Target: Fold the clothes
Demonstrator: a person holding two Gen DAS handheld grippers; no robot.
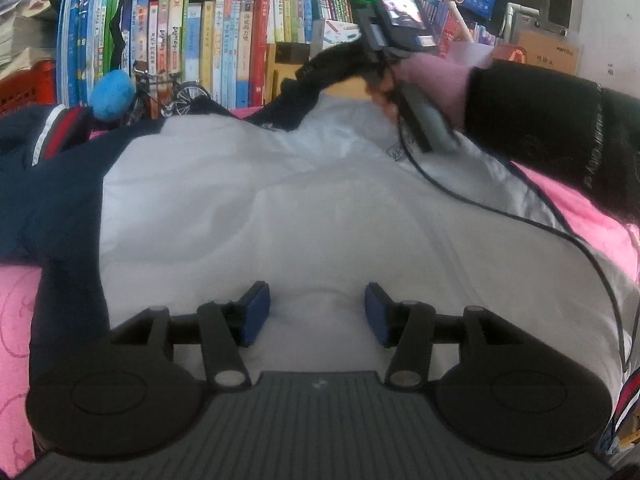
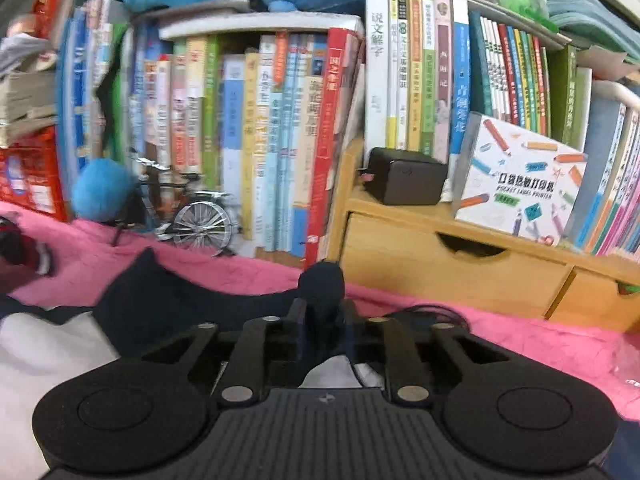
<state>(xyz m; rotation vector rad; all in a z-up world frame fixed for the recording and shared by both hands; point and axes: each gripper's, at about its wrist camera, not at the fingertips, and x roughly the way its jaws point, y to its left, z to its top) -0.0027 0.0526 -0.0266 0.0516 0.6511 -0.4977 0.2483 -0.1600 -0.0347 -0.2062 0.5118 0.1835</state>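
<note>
The white and navy jacket (image 1: 304, 208) is lying spread flat on the pink patterned cloth (image 1: 16, 320) covering the surface, its pale panel facing up and one navy sleeve (image 1: 60, 184) trailing to the left. The right gripper (image 2: 322, 312) is pinching a dark navy edge of the garment (image 2: 322, 280), jaws closed on the bunched cloth; in the left wrist view that dark edge (image 1: 332, 68) is being held raised above the far side of the jacket. The left gripper (image 1: 316, 316) is hovering low over the near part of the white panel with its blue-padded jaws standing wide apart, holding nothing.

Judged from this, a fold of the far edge is in progress. To do it well, the raised edge should be carried straight across so the crease falls square, while the left gripper pins the panel to stop it sliding. The black cable (image 1: 520, 216) crossing the fabric risks snagging. A shelf of upright books (image 2: 280, 128) is standing just behind.
</note>
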